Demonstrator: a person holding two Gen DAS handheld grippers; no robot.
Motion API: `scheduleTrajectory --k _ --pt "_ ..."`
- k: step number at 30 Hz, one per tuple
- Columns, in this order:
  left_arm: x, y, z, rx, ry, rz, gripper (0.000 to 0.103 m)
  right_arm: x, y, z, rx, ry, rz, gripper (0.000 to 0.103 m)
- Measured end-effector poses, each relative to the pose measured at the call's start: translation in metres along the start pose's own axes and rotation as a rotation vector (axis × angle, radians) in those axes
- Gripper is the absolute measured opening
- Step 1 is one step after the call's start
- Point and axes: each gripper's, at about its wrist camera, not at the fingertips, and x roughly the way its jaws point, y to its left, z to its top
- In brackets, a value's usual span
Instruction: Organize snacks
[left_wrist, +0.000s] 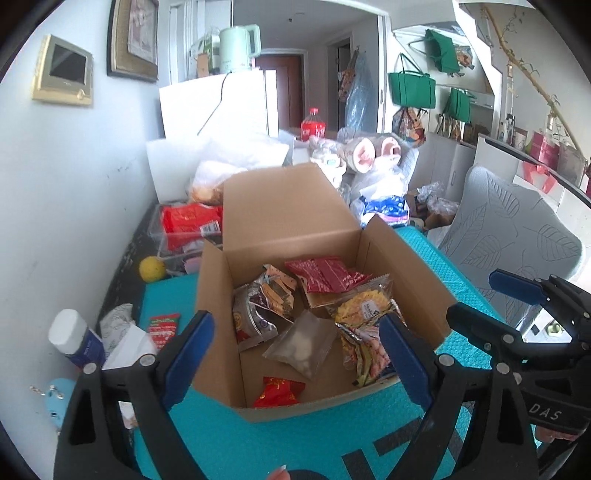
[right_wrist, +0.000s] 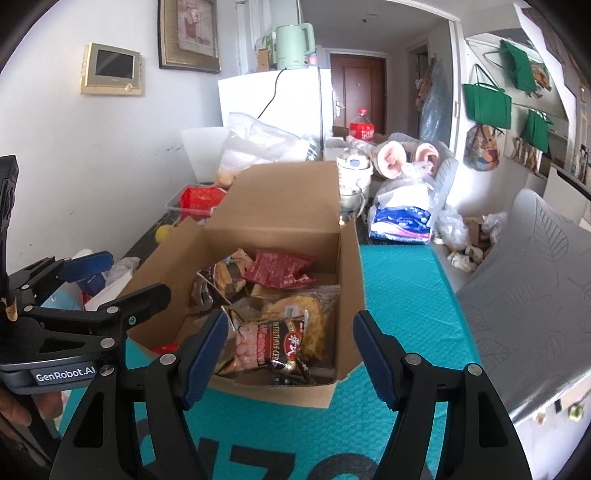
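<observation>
An open cardboard box (left_wrist: 288, 236) sits on a teal mat (left_wrist: 314, 435) that covers the desk, its flaps standing up. Inside lie several snack packets: a dark red packet (left_wrist: 325, 275) at the back, a brown foil packet (left_wrist: 258, 306) to its left, a yellow cake packet (left_wrist: 364, 308) on the right, a clear bag (left_wrist: 303, 343) of pale pieces in the middle, a small red packet (left_wrist: 279, 391) at the near wall, and a peanut packet (right_wrist: 266, 343) in the near right corner.

The left gripper (left_wrist: 297, 363) hangs above the near edge of the box, its jaws spread wide with nothing between them. The right gripper (right_wrist: 290, 356) hovers just beside it, over the near right corner; its jaws stand apart and hold nothing, clear of the peanut packet below.

Left of the box, on the desk, are a green-and-red packet (left_wrist: 164, 326), a white-capped bottle (left_wrist: 75, 338), a yellow ball (left_wrist: 152, 268) and a clear tub (left_wrist: 192, 225) with red bags. A red-capped cola bottle (left_wrist: 313, 125) stands farther back.
</observation>
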Motion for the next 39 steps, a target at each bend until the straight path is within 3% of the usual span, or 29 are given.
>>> scheduleTrajectory --k 12,18,28,39 --pt "-0.082 -0.005 -0.019 0.000 -0.093 0.050 0.092 -0.079 0.020 -0.013 -0.041 -0.100 -0.085 0.080" --pt "-0.115 -0.009 -0.040 -0.008 -0.118 0.058 0.092 -0.111 0.029 -0.031 -0.050 -0.126 -0.083 0.082" --pt "-0.162 -0.018 -0.088 -0.017 -0.155 0.058 0.092 -0.147 0.039 -0.077 -0.070 -0.145 -0.108 0.083" --pt "-0.198 -0.034 -0.140 0.001 -0.175 0.053 0.092 -0.185 0.042 -0.132 -0.011 -0.167 -0.150 0.083"
